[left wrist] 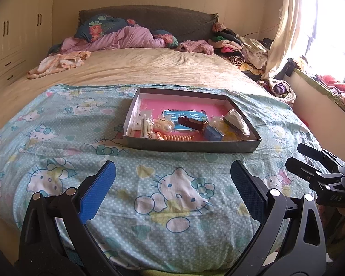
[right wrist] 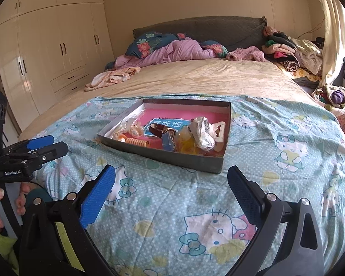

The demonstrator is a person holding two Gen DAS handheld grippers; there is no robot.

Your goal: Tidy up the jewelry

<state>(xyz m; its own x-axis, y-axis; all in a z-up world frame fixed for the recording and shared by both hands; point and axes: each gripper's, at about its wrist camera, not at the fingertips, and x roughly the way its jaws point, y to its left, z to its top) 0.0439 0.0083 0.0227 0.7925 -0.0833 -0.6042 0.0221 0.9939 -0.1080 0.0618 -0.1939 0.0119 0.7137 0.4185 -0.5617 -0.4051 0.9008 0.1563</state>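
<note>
Shallow box (left wrist: 191,148): lies on the cartoon-cat sheet (left wrist: 172,191) ahead of both pairs of fingers, holding all the small pieces in a loose jumble — coiled orange band (left wrist: 178,137), brown strap (left wrist: 191,123), blue piece (left wrist: 215,133), clear packets (right wrist: 201,133). Left gripper (left wrist: 172,179) and right gripper (right wrist: 171,179): fingers spread wide, empty, short of the box's near wall, nothing between them. Step, as judged: either sorting yet to come or pieces just gathered in; any next pick calls for reaching forward over the near wall.
</note>
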